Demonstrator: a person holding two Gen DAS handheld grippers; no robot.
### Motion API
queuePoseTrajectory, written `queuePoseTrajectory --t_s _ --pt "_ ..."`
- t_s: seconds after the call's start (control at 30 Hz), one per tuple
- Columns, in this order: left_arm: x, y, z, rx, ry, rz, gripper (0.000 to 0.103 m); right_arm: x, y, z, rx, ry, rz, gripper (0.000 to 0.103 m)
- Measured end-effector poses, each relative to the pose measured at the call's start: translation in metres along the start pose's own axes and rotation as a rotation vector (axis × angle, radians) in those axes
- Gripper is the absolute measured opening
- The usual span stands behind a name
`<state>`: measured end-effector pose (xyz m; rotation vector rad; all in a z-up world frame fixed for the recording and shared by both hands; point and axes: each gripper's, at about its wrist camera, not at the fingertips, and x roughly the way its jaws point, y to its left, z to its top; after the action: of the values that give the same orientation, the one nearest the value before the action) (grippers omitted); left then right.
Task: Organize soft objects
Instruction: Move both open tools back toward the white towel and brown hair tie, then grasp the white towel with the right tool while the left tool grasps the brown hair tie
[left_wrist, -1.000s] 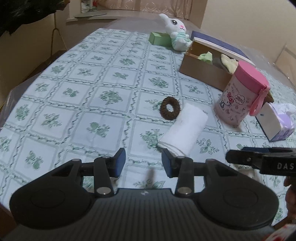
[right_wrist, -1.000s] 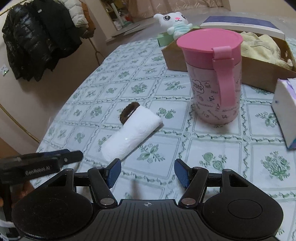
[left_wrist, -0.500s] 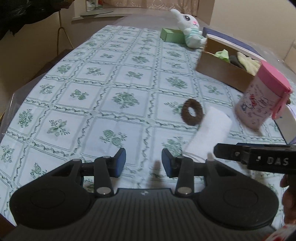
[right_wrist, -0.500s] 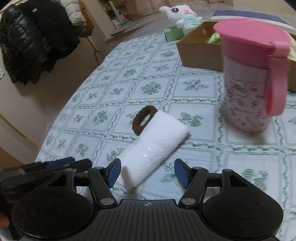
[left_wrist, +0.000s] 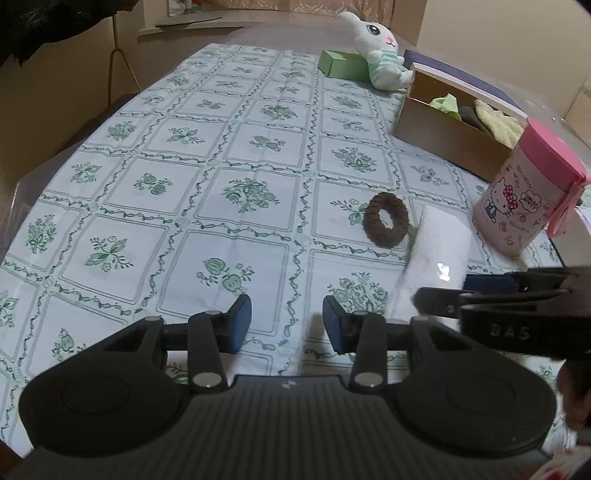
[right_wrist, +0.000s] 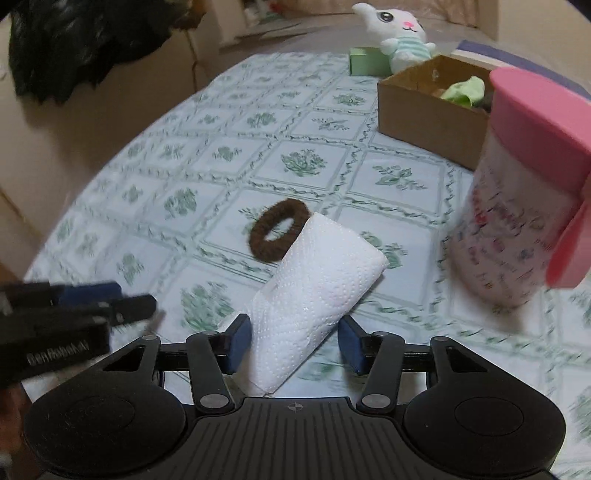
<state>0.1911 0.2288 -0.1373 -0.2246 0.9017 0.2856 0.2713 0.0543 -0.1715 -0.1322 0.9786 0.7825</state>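
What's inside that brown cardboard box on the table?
The cardboard box holds soft cloths: a light green one, a dark one and a cream one. Its walls and the pink canister hide anything underneath.

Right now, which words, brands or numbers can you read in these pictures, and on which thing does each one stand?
"DAS": on the side of the right gripper, in the left wrist view.
"GenRobot.AI", blurred and only roughly legible: on the side of the left gripper, in the right wrist view.
Small print beside the cartoon on the pink canister: too small to read.
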Motion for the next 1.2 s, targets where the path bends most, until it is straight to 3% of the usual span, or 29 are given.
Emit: queuePoseTrajectory --t_s 0.2,0.33,0.47,0.6,0.7,0.83,1.03,1.2 --pt "-0.002 -0.006 0.001 0.018 -0.01 -0.039 0.038 -0.015 -0.021 -0.002 -0.161 -0.003 -0.027 0.054" --pt "-0.001 -0.011 0.003 0.036 -0.016 -0.053 0.038 -0.022 -0.029 -0.003 -0.093 -0.041 -0.03 0.068" --pt "0.001 -0.015 0.006 0.052 -0.017 -0.059 0.038 -0.019 -0.025 -0.002 0.008 -0.07 -0.031 0.069" --pt "0.005 -0.018 0.01 0.066 -0.018 -0.069 0.038 -0.007 -0.016 -0.005 -0.015 -0.079 -0.069 0.069" --pt "0.009 -0.023 0.013 0.089 -0.02 -0.081 0.038 -0.002 -0.015 -0.008 -0.08 -0.119 -0.106 0.059" --pt "0.017 -0.032 0.019 0.13 -0.025 -0.11 0.039 0.001 -0.022 -0.005 -0.124 -0.146 -0.089 0.048" --pt "0.041 -0.05 0.03 0.219 -0.022 -0.152 0.04 0.007 -0.033 0.0 -0.125 -0.159 -0.08 0.046" --pt "0.059 -0.062 0.039 0.287 -0.03 -0.136 0.04 0.009 -0.037 0.0 -0.118 -0.161 -0.065 0.046"
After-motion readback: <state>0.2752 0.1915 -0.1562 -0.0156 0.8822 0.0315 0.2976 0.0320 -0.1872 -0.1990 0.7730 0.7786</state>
